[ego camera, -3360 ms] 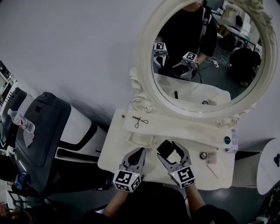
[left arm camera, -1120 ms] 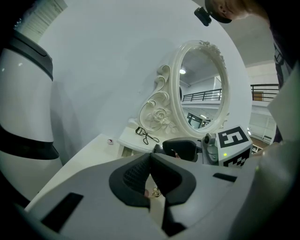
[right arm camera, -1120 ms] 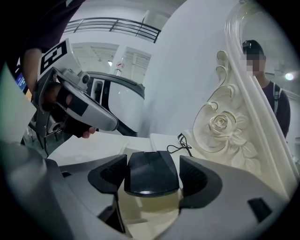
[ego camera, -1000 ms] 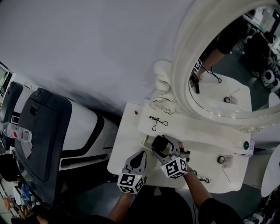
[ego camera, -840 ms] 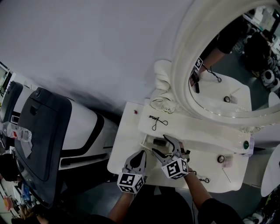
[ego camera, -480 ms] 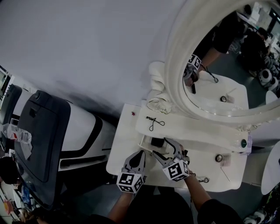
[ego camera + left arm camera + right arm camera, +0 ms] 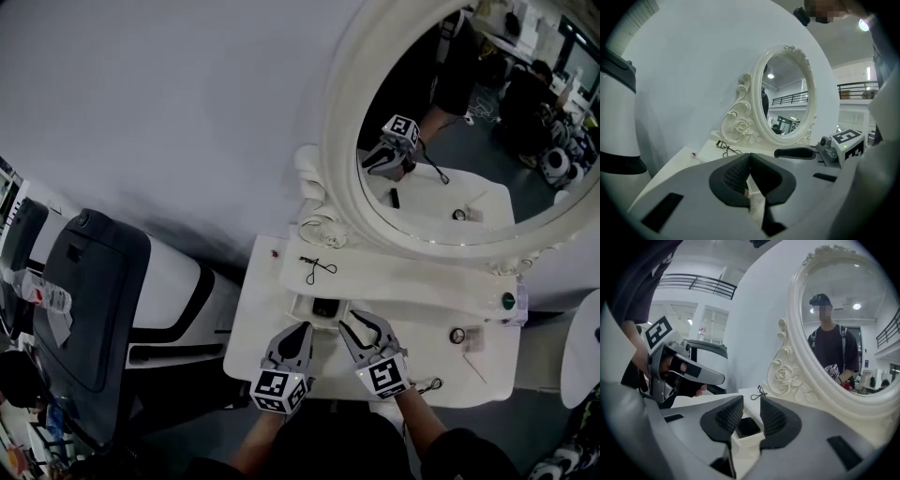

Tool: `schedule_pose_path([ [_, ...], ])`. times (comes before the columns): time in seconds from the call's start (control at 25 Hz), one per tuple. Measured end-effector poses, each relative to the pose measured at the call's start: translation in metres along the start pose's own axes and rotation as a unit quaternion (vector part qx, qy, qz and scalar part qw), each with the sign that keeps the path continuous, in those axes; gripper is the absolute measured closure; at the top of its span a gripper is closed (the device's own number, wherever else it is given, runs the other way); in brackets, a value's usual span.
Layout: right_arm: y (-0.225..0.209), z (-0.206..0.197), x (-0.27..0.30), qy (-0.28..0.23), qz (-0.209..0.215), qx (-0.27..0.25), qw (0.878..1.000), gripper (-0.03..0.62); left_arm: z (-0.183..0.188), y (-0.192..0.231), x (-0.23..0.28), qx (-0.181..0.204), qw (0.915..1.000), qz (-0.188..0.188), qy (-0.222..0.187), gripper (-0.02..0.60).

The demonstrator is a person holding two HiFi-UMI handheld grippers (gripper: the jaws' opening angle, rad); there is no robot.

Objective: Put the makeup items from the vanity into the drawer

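Observation:
A small drawer stands open in the white vanity, and a black makeup case lies inside it. My right gripper hovers just in front of the drawer with its jaws closing on nothing; in the right gripper view the case shows beyond the fingertips. My left gripper hangs beside it, shut and empty, as the left gripper view confirms. A black eyelash curler lies on the raised shelf. A round compact and a thin stick rest at the right.
A large oval mirror in an ornate white frame rises behind the shelf. A green-capped bottle stands at the far right. A small dark looped item lies near the front edge. A treadmill stands to the left.
The right gripper carried the black case to the drawer and let it go there. It has drawn back and its jaws have narrowed. The left gripper stayed shut.

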State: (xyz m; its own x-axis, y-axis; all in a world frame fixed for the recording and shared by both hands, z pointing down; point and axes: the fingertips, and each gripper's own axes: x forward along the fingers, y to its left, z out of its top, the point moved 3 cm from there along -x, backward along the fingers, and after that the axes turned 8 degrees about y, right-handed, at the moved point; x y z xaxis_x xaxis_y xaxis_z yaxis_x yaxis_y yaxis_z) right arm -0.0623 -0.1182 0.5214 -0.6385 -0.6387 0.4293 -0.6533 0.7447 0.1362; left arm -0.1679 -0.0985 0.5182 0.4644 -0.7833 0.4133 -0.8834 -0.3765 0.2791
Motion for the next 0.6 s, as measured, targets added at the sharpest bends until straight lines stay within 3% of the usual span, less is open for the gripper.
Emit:
schedule_pose_path([
  [0.28,-0.001,0.002,-0.050,-0.028,-0.038,0.033,0.998,0.533,0.010,-0.034,-0.009,0.026,0.9991,-0.028,-0.016,0.566],
  [0.6,-0.008,-0.013,-0.091,-0.054,-0.082,0.036,0.994,0.554,0.000,-0.068,-0.009,0.041,0.9976,-0.056,-0.008,0.566],
])
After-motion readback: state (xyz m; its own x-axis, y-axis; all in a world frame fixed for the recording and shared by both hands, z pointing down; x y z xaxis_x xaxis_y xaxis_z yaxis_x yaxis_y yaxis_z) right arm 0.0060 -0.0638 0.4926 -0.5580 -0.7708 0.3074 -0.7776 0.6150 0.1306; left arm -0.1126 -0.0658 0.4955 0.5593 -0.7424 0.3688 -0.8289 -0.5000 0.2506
